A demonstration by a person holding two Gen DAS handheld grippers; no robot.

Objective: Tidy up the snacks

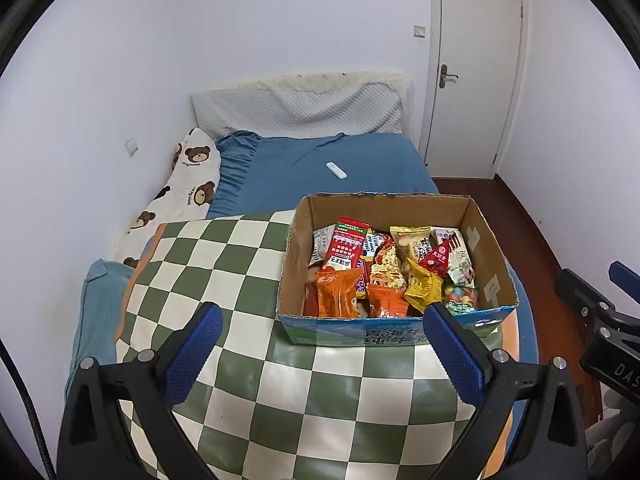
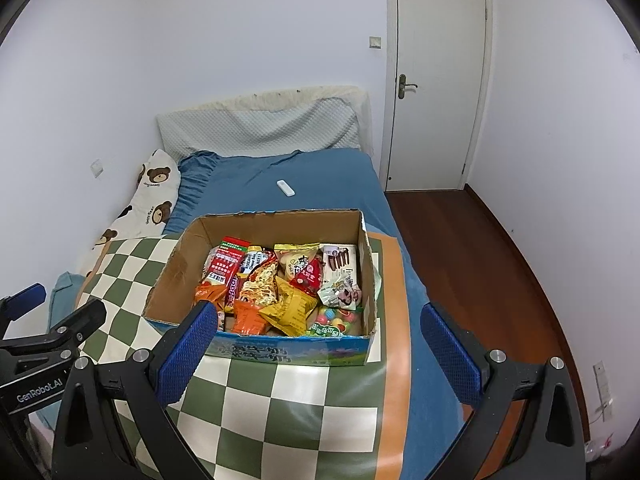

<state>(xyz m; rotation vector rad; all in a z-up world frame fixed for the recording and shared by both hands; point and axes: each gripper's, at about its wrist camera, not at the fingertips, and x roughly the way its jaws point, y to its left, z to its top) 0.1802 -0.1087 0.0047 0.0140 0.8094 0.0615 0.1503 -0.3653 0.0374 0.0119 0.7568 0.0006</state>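
Note:
An open cardboard box (image 1: 490, 248) (image 2: 176, 268) sits on a green-and-white checkered mat (image 1: 248, 280) (image 2: 304, 412) on the bed. It holds several snack packs: a red carton (image 1: 346, 244) (image 2: 226, 260), orange bags (image 1: 338, 294) (image 2: 248, 316), a yellow bag (image 1: 422, 290) (image 2: 290, 310) and a chocolate-stick pack (image 2: 340, 260). My left gripper (image 1: 320, 356) is open and empty, above the mat in front of the box. My right gripper (image 2: 320, 352) is open and empty, before the box's right front corner.
A blue sheet (image 1: 304, 164) (image 2: 312, 176) covers the bed, with a white remote (image 1: 336, 170) (image 2: 286, 188) on it. A bear-print pillow (image 1: 188, 184) (image 2: 148, 200) lies along the left wall. A shut door (image 1: 476, 68) (image 2: 436, 76) and wooden floor (image 2: 476, 248) are at the right.

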